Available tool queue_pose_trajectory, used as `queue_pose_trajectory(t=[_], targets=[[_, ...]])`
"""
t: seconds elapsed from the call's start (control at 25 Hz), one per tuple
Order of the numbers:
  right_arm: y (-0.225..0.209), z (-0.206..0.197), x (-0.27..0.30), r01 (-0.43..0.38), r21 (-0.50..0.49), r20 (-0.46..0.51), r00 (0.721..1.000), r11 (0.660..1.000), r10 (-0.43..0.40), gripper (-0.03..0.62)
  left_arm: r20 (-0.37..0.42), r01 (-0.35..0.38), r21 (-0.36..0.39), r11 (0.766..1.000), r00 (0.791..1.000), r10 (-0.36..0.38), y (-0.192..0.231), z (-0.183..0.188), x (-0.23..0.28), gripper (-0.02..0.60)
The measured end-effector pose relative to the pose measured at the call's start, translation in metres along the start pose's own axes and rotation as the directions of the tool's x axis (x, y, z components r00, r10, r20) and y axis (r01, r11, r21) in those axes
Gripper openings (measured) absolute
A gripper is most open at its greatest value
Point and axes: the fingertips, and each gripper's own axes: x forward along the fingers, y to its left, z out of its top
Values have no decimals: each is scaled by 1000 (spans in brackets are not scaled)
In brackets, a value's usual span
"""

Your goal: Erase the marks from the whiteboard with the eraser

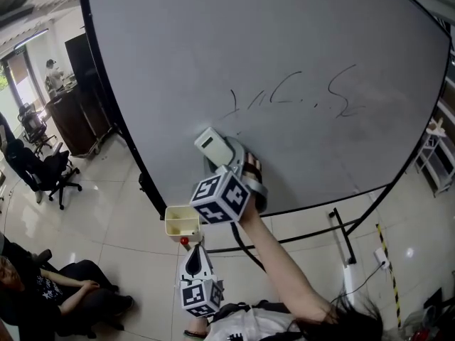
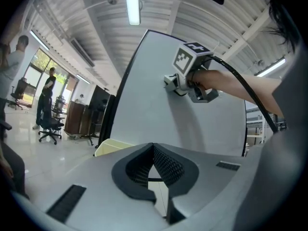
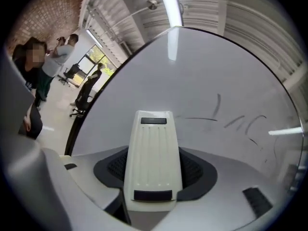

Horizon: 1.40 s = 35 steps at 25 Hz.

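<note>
The whiteboard (image 1: 284,41) carries thin dark marks (image 1: 291,94) across its middle; the right gripper view has these marks (image 3: 240,124) at right. My right gripper (image 1: 219,156) is shut on a cream eraser (image 1: 212,145), held just below and left of the marks, at or very near the board surface. The eraser (image 3: 153,153) fills the space between the jaws of that gripper (image 3: 153,172). My left gripper (image 1: 194,253) hangs low below the board's bottom edge, shut with nothing in it (image 2: 153,150). It looks up at the right gripper (image 2: 190,83) against the board (image 2: 154,109).
A small cream tray (image 1: 181,222) with something red at its edge sits by the board's lower left corner. The board's black stand legs (image 1: 341,233) spread over the tiled floor. Office chairs (image 1: 43,169), a dark cabinet (image 1: 78,112) and a seated person (image 1: 50,286) are at left.
</note>
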Motion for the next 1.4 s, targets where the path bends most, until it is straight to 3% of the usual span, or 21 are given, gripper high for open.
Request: queue_pose_trajectory(t=[0.08, 0.16, 0.24, 0.32, 0.44, 0.52, 0.6, 0.68, 0.76, 0.8, 0.88, 0.96, 1.0, 1.04, 1.08, 1.12, 1.16, 1.28, 1.32, 1.4], targets=[[-49, -6, -10, 71, 133, 4, 997, 989, -72, 281, -6, -9, 1, 1000, 1000, 9, 6, -2, -1, -5], [-100, -16, -22, 158, 263, -3, 987, 952, -163, 281, -11, -15, -1, 1000, 1000, 15, 10, -3, 0, -5], [-126, -26, -30, 204, 332, -22, 978, 921, -209, 280, -14, -15, -3, 1000, 1000, 15, 11, -4, 1, -5], [-107, -28, -28, 177, 306, -30, 984, 936, -176, 280, -19, -10, -5, 1000, 1000, 10, 10, -6, 2, -5], [-30, -31, -11, 50, 142, -43, 998, 989, -44, 281, -21, 12, -3, 1000, 1000, -12, 1, -5, 7, -5], [-8, -40, -4, 20, 56, -57, 998, 998, -17, 281, -17, 32, 2, 999, 999, -32, -8, -3, 9, -5], [-28, -48, -7, 37, 85, -56, 998, 996, -32, 281, -16, 42, 9, 999, 999, -42, -12, -3, 8, -5], [-81, -58, -18, 109, 181, -53, 994, 977, -101, 281, -19, 36, 10, 999, 999, -36, -8, -6, 9, -5], [-154, -81, -37, 213, 295, -78, 977, 931, -199, 281, -23, 26, 6, 1000, 999, -26, -3, -9, 9, -5], [-191, -100, -46, 252, 373, -98, 968, 893, -232, 281, -25, 25, 5, 1000, 999, -25, -3, -8, 8, -5], [-260, -148, -63, 279, 559, -116, 959, 781, -260, 282, -26, 22, 2, 1000, 999, -22, -2, -7, 10, -5], [-311, -183, -84, 272, 699, -104, 954, 661, -282, 282, -30, 20, -2, 1000, 999, -20, -1, -7, 13, -5], [-326, -192, -93, 252, 746, -86, 954, 617, -286, 282, -33, 22, -3, 1000, 999, -22, -2, -7, 16, -5], [-334, -195, -98, 217, 780, -56, 958, 587, -280, 282, -38, 26, -3, 1000, 999, -26, -4, -8, 19, -5], [-335, -193, -98, 176, 798, -20, 964, 577, -266, 282, -42, 33, -3, 999, 999, -34, -8, -9, 22, -5], [-327, -186, -94, 142, 791, 7, 971, 595, -241, 282, -46, 45, -2, 999, 998, -45, -14, -9, 26, -5], [-312, -178, -87, 121, 758, 16, 979, 641, -204, 281, -49, 60, -2, 998, 997, -60, -22, -10, 30, -5], [-233, -144, -60, 76, 537, -20, 997, 840, -77, 282, -56, 122, -2, 993, 991, -122, -53, -11, 40, -5], [-212, -135, -54, 70, 449, -35, 998, 891, -61, 282, -56, 143, -2, 990, 988, -143, -64, -11, 42, -5], [-198, -134, -48, 88, 324, -63, 995, 942, -71, 281, -48, 175, 1, 985, 983, -175, -82, -9, 44, -5]])
